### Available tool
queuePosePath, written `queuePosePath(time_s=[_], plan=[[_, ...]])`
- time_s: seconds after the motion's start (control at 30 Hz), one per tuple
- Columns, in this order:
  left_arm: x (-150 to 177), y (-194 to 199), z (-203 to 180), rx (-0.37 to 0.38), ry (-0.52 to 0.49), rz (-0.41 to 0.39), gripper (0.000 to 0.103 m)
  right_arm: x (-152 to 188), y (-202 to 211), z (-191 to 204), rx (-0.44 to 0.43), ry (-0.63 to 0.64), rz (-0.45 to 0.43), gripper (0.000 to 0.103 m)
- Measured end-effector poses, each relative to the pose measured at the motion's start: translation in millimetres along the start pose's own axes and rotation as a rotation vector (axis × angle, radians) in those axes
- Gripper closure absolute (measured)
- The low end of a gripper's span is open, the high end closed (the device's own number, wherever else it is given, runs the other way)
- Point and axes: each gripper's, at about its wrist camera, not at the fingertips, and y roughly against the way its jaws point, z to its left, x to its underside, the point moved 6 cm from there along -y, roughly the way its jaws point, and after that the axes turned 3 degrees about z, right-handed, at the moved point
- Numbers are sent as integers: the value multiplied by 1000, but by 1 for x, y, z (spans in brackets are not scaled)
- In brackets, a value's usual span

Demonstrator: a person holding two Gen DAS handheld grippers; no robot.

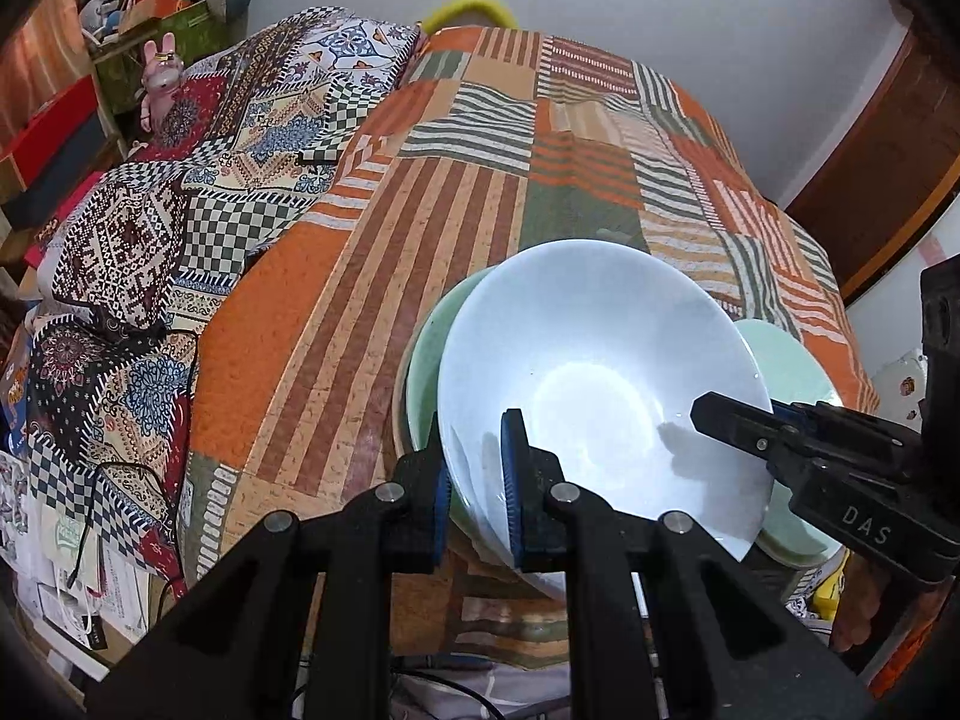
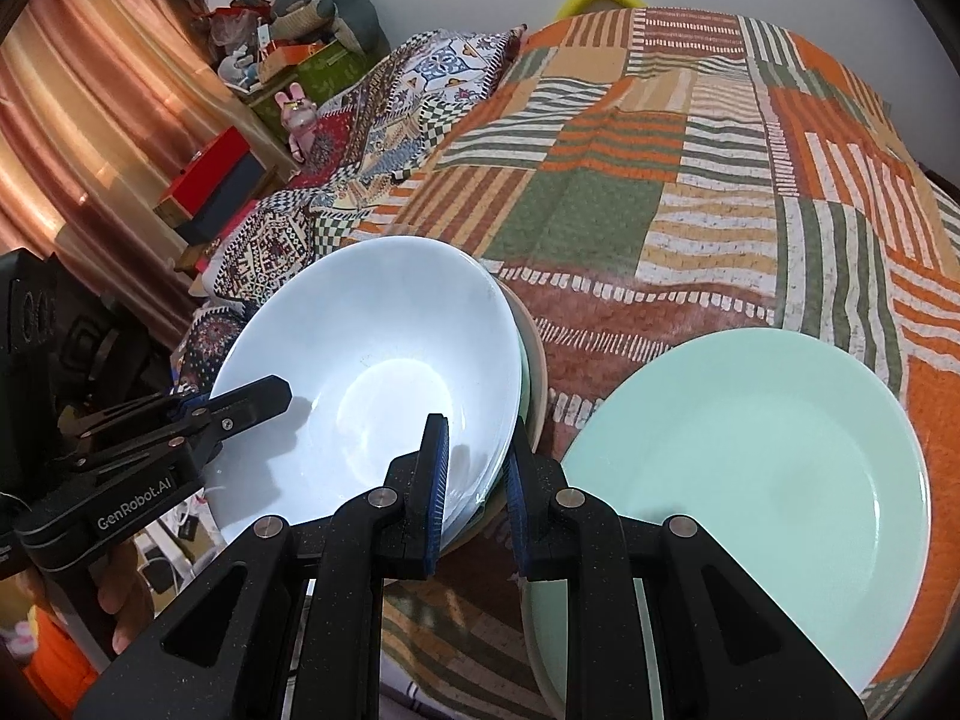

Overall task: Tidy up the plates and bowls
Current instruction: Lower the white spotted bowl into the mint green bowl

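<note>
We hold the white bowl (image 1: 600,372) by opposite rim edges, left gripper (image 1: 477,495) and right gripper (image 2: 477,495) both clamped on it, nested over green bowls (image 1: 429,360). Green plate (image 2: 750,480) just right of the right tongs, unstacked.

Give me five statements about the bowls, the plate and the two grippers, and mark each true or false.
1. Both grippers clamp the rim of the white bowl. True: the left gripper and the right gripper each have a pad on either side of its rim.
2. The white bowl sits inside another bowl. True: a green bowl shows beneath it.
3. The green plate is stacked on the white bowl. False: it lies beside the bowls on the cloth.
4. The white bowl holds food. False: it looks empty.
5. The cloth is plain white. False: it is a striped patchwork of orange, green and tan.
</note>
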Motion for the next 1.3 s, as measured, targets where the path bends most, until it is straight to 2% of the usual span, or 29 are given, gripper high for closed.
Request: queuePosePath(time_s=[0.23,0.67,0.87,1.0,1.3], plan=[[-3,-6,1,-31,-22,-8,89,-2,-7,-1,6,-2,9,87],[-6,-11,4,-28,-10,-14,89,-4,-10,1,27,29,17,84],[-4,-13,5,-49,-22,-13,89,-5,-6,1,28,29,22,83],[-5,-12,5,-43,-14,-15,89,-6,-2,0,58,51,2,78],[-5,-9,4,-24,-3,7,87,-3,0,-3,64,50,-1,78]])
